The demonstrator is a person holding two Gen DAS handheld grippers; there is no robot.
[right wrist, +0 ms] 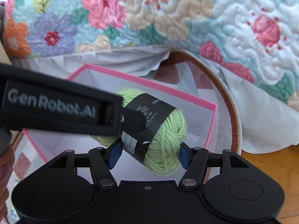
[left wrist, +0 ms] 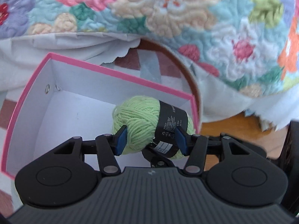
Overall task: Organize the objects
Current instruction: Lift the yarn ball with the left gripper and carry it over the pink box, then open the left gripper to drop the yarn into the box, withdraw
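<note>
The pink-rimmed box (left wrist: 119, 74) lies open at the left, white inside, its floor bare apart from what hangs over it, and a floral quilt (left wrist: 168, 15) is bunched behind it. Above the box's right half the left gripper (left wrist: 151, 140) is clenched on a ball of light-green yarn (left wrist: 138, 119), one blue pad sunk into the wool and the other on the black paper label (left wrist: 172, 121). In the right wrist view the right gripper (right wrist: 147, 154) pinches the same ball (right wrist: 168, 141) from another side, one pad at the label edge (right wrist: 149, 112), the other in bare yarn, with the left gripper's black body crossing in front. The ball looks light and very soft: the pads dent it, so it should tolerate a firm squeeze and will not break if dropped. The risks, as I judge them, are loose strands snagging on a pad and the smooth label sliding or tearing. The best hold is across the wound middle, on the wool itself, not on a trailing end
</note>
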